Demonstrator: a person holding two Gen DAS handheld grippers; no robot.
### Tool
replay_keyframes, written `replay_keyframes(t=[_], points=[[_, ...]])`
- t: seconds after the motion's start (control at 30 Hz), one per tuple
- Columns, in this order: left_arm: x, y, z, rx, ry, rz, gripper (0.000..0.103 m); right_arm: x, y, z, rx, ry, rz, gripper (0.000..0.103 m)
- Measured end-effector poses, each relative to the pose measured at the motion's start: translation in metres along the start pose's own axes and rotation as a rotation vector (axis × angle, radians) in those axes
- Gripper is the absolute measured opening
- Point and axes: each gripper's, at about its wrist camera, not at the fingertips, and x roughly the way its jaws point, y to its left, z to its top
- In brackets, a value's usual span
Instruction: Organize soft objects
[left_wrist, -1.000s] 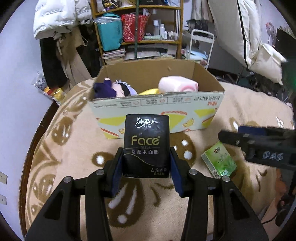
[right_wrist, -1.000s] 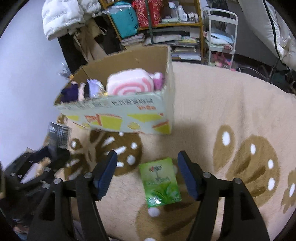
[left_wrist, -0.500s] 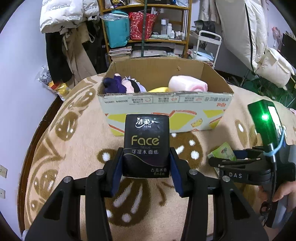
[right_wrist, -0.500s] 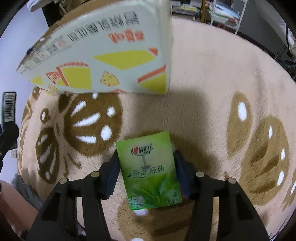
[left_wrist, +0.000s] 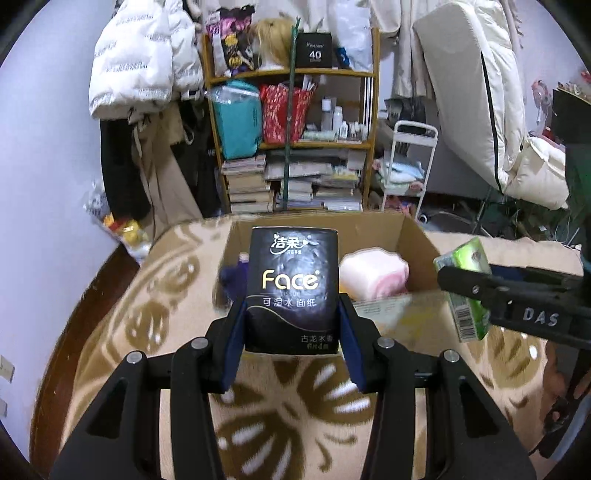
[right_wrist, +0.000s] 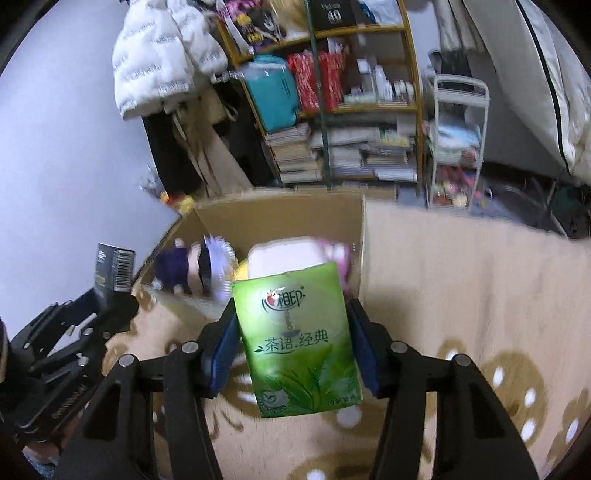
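Both tongs are gripping tissue packs, left tongs (left_wrist: 291, 332) the black pack (left_wrist: 293, 291), right tongs (right_wrist: 291, 347) the green pack (right_wrist: 299, 339), nearing the part-filled cardboard box (left_wrist: 413, 236), neither yet dropped in

Right tool (right_wrist: 291, 332) clamps green tissue pack (right_wrist: 299, 343) before cardboard box (right_wrist: 280, 218).

The black tissue pack (left_wrist: 293, 291) wears a glossy, slightly crinkled plastic film; the green tissue pack (right_wrist: 297, 339) has the same shiny wrap. The brown cardboard box (left_wrist: 413, 254) is matt inside, with a printed paper face. The beige and brown rug (right_wrist: 461, 280) looks like fuzzy pile cloth. The black gripper arms look like matt plastic with small metal pins, blue pads (left_wrist: 351, 343) dull
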Motion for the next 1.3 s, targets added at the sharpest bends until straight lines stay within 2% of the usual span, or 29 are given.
replay_keyframes(t=[0.2, 0.33, 0.6, 0.7, 0.87, 0.93, 1.03, 1.1, 1.17, 1.2, 1.3], points=[[0.025, 0.003, 0.028, 0.022, -0.018, 0.008, 0.045, 0.011, -0.002, 0.03, -0.009, -0.056, 0.019, 0.059], [0.048, 0.005, 0.034, 0.011, 0.004, 0.002, 0.045, 0.025, -0.006, 0.042, 0.014, -0.063, 0.049, 0.06], [0.088, 0.003, 0.029, -0.014, 0.08, -0.009, 0.046, 0.054, -0.013, 0.038, 0.057, -0.018, 0.098, 0.061], [0.093, 0.003, 0.026, -0.011, 0.088, 0.0, 0.055, 0.058, -0.016, 0.036, 0.074, -0.008, 0.105, 0.061], [0.089, 0.005, 0.027, -0.01, 0.085, 0.023, 0.057, 0.058, -0.022, 0.035, 0.089, 0.002, 0.112, 0.064], [0.083, 0.009, 0.026, -0.022, 0.081, 0.03, 0.069, 0.056, -0.022, 0.034, 0.093, 0.001, 0.109, 0.066], [0.066, 0.015, 0.027, -0.033, 0.038, 0.048, 0.071, 0.048, -0.022, 0.033, 0.096, -0.009, 0.112, 0.067], [0.053, 0.019, 0.028, -0.034, 0.023, 0.049, 0.073, 0.04, -0.021, 0.032, 0.095, -0.023, 0.115, 0.071], [0.038, 0.023, 0.027, -0.042, 0.001, 0.057, 0.082, 0.03, -0.02, 0.032, 0.09, -0.044, 0.121, 0.08], [0.029, 0.024, 0.026, -0.047, -0.016, 0.063, 0.086, 0.023, -0.019, 0.032, 0.086, -0.058, 0.119, 0.08], [0.005, 0.029, 0.025, -0.056, -0.047, 0.08, 0.089, -0.001, -0.015, 0.03, 0.064, -0.101, 0.085, 0.083]])
